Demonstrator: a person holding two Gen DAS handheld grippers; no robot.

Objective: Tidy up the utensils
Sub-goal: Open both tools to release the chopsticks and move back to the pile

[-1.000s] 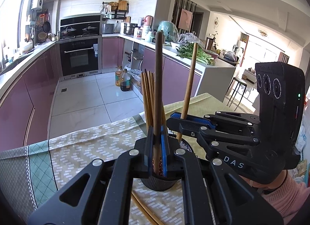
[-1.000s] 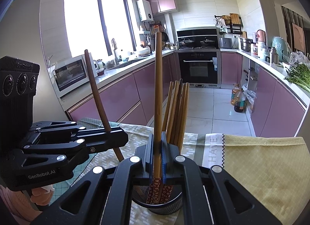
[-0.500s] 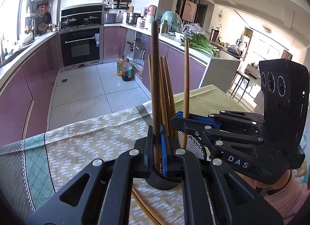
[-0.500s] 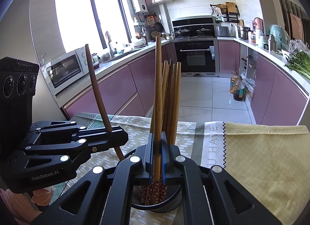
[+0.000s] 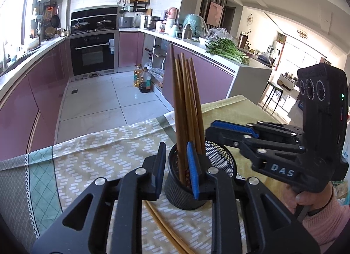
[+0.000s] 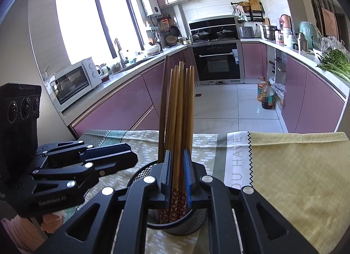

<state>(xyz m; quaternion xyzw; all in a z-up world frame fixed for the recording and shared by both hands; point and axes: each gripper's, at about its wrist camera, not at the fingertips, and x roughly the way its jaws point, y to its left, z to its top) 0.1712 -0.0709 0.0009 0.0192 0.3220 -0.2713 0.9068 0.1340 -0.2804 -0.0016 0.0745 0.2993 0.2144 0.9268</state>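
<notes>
Several wooden chopsticks point(image 5: 186, 105) stand upright in a black mesh holder point(image 5: 218, 162) on the cloth-covered table. My left gripper point(image 5: 175, 162) is open just over the holder's near rim, its fingers either side of the chopsticks. My right gripper point(image 5: 212, 129) shows side-on at the holder's right. In the right wrist view the right gripper point(image 6: 177, 166) is open around the chopsticks point(image 6: 180, 109) above the holder point(image 6: 140, 173). The left gripper point(image 6: 129, 157) is at the left there. Two loose chopsticks point(image 5: 166, 230) lie on the cloth under the left gripper.
The table wears a patterned green-and-yellow cloth point(image 5: 91, 157), with a plain yellow part point(image 6: 295, 166) to the right. The table's far edge drops to the tiled kitchen floor point(image 5: 91, 98). Purple cabinets, an oven and a microwave point(image 6: 74, 79) stand beyond.
Both grippers have opened and let go of the chopsticks they held. Those chopsticks have dropped into the holder with the others. Both grippers have sunk closer to the holder.
</notes>
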